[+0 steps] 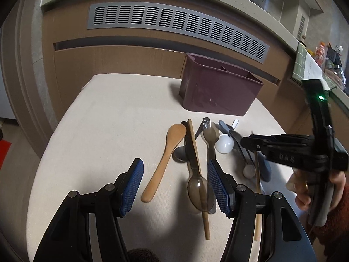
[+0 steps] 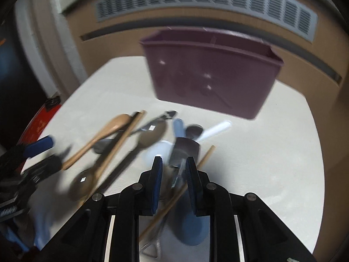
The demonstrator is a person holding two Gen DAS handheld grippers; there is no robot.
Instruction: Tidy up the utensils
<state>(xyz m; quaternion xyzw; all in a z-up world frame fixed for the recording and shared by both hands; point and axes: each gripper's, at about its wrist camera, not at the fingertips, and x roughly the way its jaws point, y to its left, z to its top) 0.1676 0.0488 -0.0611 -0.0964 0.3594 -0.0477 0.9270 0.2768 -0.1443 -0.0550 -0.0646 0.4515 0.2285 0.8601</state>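
Beige table [image 1: 98, 120], maroon bin [image 1: 218, 91] at far edge, loose utensil pile [image 1: 207, 144] in front, wooden spoon [image 1: 165, 159] leftmost

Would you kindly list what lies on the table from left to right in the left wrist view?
Wooden spoon → clear brown spoon → white spoon → blue handle → right gripper. The bin stands behind them; the other utensils overlap too much to place.

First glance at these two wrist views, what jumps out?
The heap of utensils on the pale table: a wooden spoon, a clear brown plastic spoon, a white spoon and chopsticks lying crossed. Behind the heap stands the dark purple bin, upright. The left gripper hangs open over the brown spoon, while the right gripper sits half closed over the blue-handled pieces; blur hides whether it grips any.
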